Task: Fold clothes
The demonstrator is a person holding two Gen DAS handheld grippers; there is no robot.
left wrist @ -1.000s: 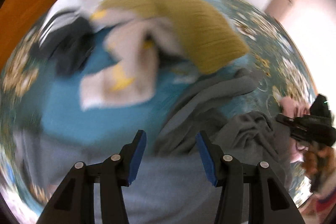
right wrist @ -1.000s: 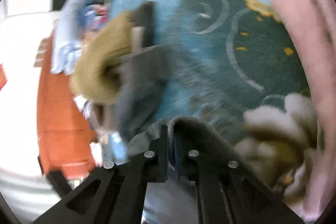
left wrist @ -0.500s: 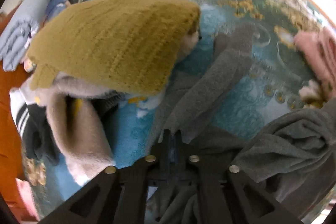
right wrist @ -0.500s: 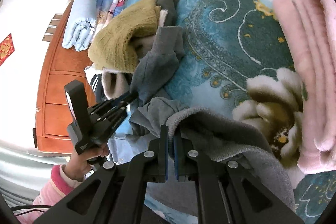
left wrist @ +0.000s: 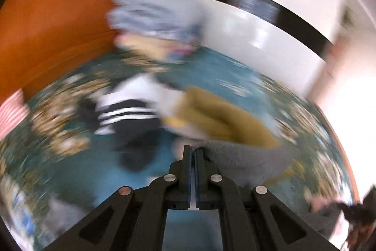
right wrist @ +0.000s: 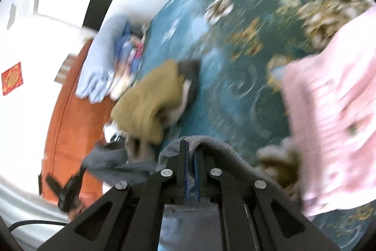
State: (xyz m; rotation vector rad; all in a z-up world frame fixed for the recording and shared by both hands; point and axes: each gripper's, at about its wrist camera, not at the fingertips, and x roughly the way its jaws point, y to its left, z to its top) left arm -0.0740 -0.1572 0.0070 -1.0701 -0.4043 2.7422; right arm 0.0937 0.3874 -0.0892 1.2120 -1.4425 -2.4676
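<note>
Left gripper (left wrist: 194, 152) clamped on edge of grey fleece garment (left wrist: 239, 157); right gripper (right wrist: 189, 145) pinched on another edge of same garment (right wrist: 221, 147); cloth slung between both, raised above patterned bed cover (right wrist: 225, 77); judged soft, limp, light, thick at hem; best gripped at corners or hems; mustard sweater (right wrist: 145, 98) and pink towel (right wrist: 329, 109) lie beyond.

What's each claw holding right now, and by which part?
Both are shut on the grey garment: the left claw pinches an edge of it, the right claw a rolled hem or cuff. Which part exactly cannot be told.
</note>
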